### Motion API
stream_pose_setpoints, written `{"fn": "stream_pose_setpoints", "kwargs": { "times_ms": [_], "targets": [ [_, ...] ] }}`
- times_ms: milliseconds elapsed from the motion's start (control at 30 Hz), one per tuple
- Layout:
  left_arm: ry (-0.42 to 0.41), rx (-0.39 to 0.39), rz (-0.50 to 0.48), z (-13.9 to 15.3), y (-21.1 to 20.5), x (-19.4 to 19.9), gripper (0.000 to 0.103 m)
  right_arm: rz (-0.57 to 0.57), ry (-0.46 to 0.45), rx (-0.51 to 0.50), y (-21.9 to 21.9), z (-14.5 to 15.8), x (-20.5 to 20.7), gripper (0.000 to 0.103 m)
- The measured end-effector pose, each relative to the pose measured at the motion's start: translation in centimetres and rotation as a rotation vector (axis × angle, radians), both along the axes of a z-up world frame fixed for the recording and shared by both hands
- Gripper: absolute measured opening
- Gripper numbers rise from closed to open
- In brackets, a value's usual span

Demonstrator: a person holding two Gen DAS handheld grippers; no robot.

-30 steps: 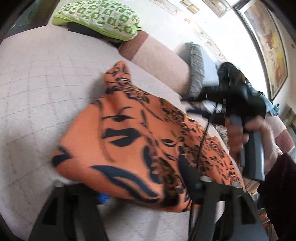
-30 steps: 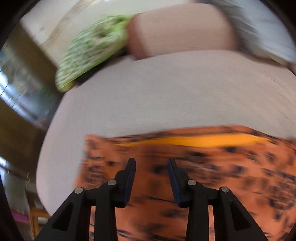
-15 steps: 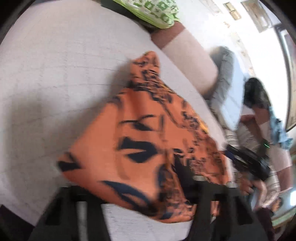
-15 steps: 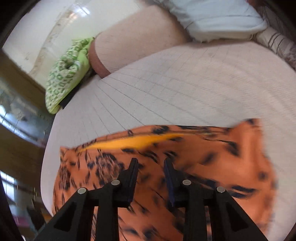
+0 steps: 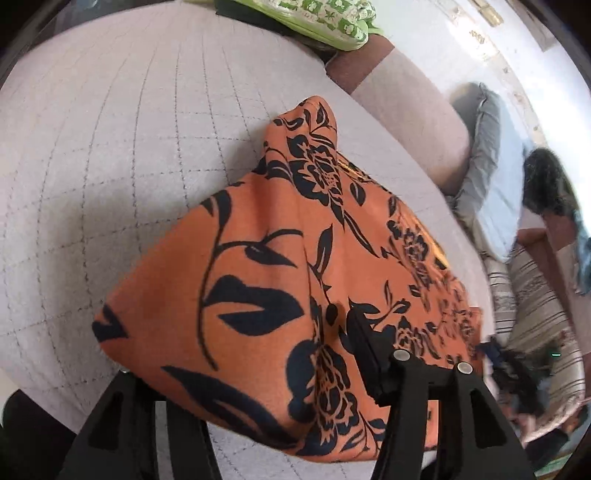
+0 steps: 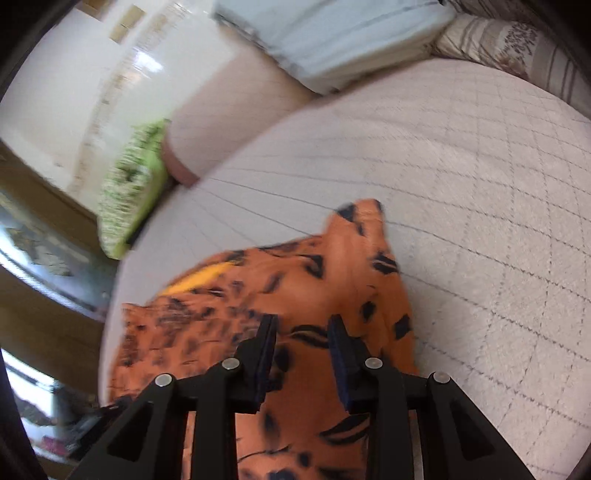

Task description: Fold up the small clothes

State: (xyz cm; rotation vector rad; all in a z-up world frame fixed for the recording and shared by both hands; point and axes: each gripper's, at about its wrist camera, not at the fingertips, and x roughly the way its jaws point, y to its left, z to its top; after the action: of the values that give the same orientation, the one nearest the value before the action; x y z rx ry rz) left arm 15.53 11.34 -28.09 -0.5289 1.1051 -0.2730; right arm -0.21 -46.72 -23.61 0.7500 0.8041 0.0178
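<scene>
Since 0.5 s ago the orange black-floral garment [image 5: 295, 266] has bunched toward the near edge of the pale quilted mattress [image 5: 110, 147]. Left gripper [image 5: 258, 387]: cloth drapes over it, grip state unreadable. Right gripper [image 6: 303, 350]: jaws parted above cloth. Far and right mattress bare.

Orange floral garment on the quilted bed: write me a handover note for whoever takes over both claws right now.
Left claw: the orange floral garment drapes over it and hides its left finger, so grip cannot be confirmed.
Right claw: open, fingers apart over the garment, nothing between them.
Garment: bunched and partly lifted above the quilted bed, one corner peaked toward the green pillow; its far part rests on the quilt.
Done: garment picked up off the bed at one end; no neat fold visible.
Left: probably lay it flat, smooth it, then fold; check the left grip first.
</scene>
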Motion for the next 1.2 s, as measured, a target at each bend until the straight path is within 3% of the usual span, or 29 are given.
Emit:
{"fn": "stream_pose_setpoints", "kwargs": {
  "times_ms": [133, 233, 300, 400, 433, 500, 567, 600, 633, 667, 767, 867, 933, 967, 1067, 1133, 1200],
  "targets": [
    [-0.024, 0.098, 0.006, 0.2, -0.8, -0.2, 0.047, -0.019, -0.015, -0.057, -0.4, 1.7, 1.2, 0.032],
    [-0.026, 0.106, 0.009, 0.1, -0.6, -0.1, 0.042, -0.036, 0.08, -0.059, -1.5, 0.0, 4.1, 0.032],
    [-0.019, 0.096, 0.013, 0.0, -0.7, 0.1, 0.042, -0.053, 0.18, -0.025, -2.2, -2.3, 5.9, 0.032],
    [-0.008, 0.063, 0.021, -0.2, -0.3, 0.3, 0.046, -0.104, 0.123, -0.005, -2.8, -2.8, 6.1, 0.032],
    [-0.007, 0.043, 0.023, -0.3, -0.2, 0.3, 0.052, -0.1, 0.125, -0.011, -2.6, -2.5, 6.0, 0.032],
    [-0.016, 0.012, 0.024, -0.2, -0.2, 0.4, 0.061, -0.064, 0.079, -0.024, -1.5, -0.9, 5.2, 0.033],
    [-0.033, 0.029, 0.025, -0.2, -0.5, 0.3, 0.06, -0.018, 0.02, -0.003, -0.1, 0.4, 4.1, 0.033],
    [-0.047, 0.067, 0.026, 0.0, -0.7, 0.2, 0.054, 0.017, -0.013, 0.013, 1.2, 1.2, 3.4, 0.033],
    [-0.059, 0.092, 0.027, 0.1, -0.8, 0.1, 0.041, 0.066, -0.044, 0.021, 3.0, 1.8, 2.6, 0.033],
    [-0.066, 0.086, 0.021, 0.1, -0.9, 0.2, 0.035, 0.093, -0.058, 0.019, 4.1, 2.0, 2.1, 0.033],
    [-0.074, 0.064, 0.004, 0.3, -0.9, 0.1, 0.026, 0.173, -0.088, 0.038, 9.4, 1.7, 0.2, 0.03],
    [-0.106, 0.102, -0.026, 1.1, -1.2, -0.2, 0.024, 0.21, -0.069, 0.018, 14.4, -0.4, -0.8, 0.016],
    [-0.117, 0.111, -0.042, 1.3, -1.3, -0.2, 0.024, 0.21, -0.002, -0.007, 16.7, -3.1, -0.8, 0.012],
    [-0.126, 0.105, -0.049, 1.5, -1.2, -0.3, 0.024, 0.182, -0.042, -0.028, 16.7, -3.4, -1.3, 0.008],
    [-0.13, 0.088, -0.079, 1.6, -1.1, -0.1, 0.025, 0.204, -0.013, -0.04, 16.3, -3.1, -1.5, 0.007],
    [-0.086, 0.096, -0.092, 0.9, -1.0, 0.4, 0.033, 0.219, 0.032, -0.011, 16.0, -3.1, -1.5, 0.007],
    [-0.044, 0.055, -0.079, 0.0, -0.4, 0.8, 0.037, 0.229, 0.055, 0.001, 15.8, -3.0, -1.6, 0.007]
  ]
}}
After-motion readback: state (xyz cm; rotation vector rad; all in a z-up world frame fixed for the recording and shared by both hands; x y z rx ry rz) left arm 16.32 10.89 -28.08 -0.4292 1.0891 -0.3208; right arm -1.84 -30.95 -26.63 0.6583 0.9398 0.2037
